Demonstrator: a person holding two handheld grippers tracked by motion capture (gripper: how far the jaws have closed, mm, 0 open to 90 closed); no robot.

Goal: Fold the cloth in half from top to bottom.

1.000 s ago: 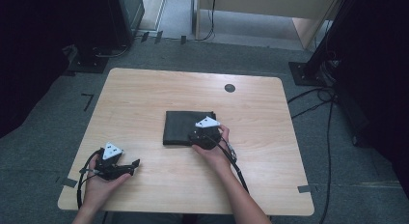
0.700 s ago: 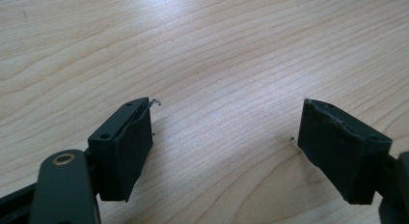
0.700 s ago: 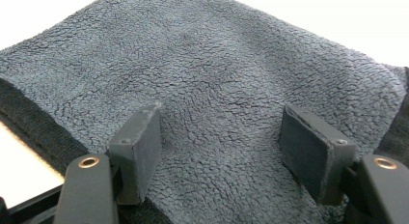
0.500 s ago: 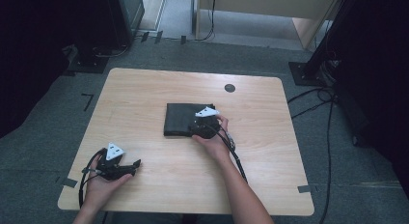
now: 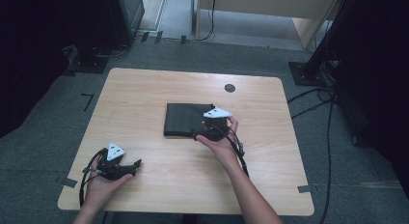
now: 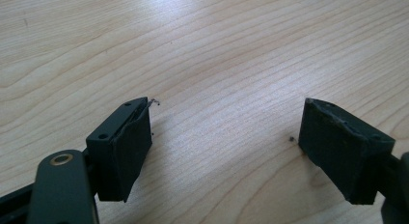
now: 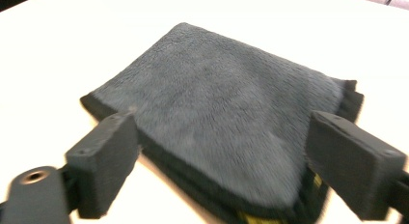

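A folded dark grey fleece cloth [image 5: 185, 119] lies flat near the middle of the wooden table [image 5: 144, 93]. My right gripper [image 5: 205, 128] is at the cloth's near right corner. In the right gripper view it [image 7: 224, 137] is open, with one jaw on each side of the cloth's [image 7: 226, 84] near corner and nothing pinched. A yellow tag peeks out from under that corner. My left gripper [image 5: 134, 166] rests in a hand by the table's front left. It [image 6: 224, 118] is open over bare wood.
A small black round grommet [image 5: 230, 88] sits in the table top near the far right. Cables [image 5: 333, 137] run over the floor to the right of the table. Dark stand bases [image 5: 91, 64] sit on the floor at the far left and far right.
The right gripper has moved away from the person and a little to the right, over the cloth's right part. The cloth seems shifted slightly farther back. The left gripper has hardly moved.
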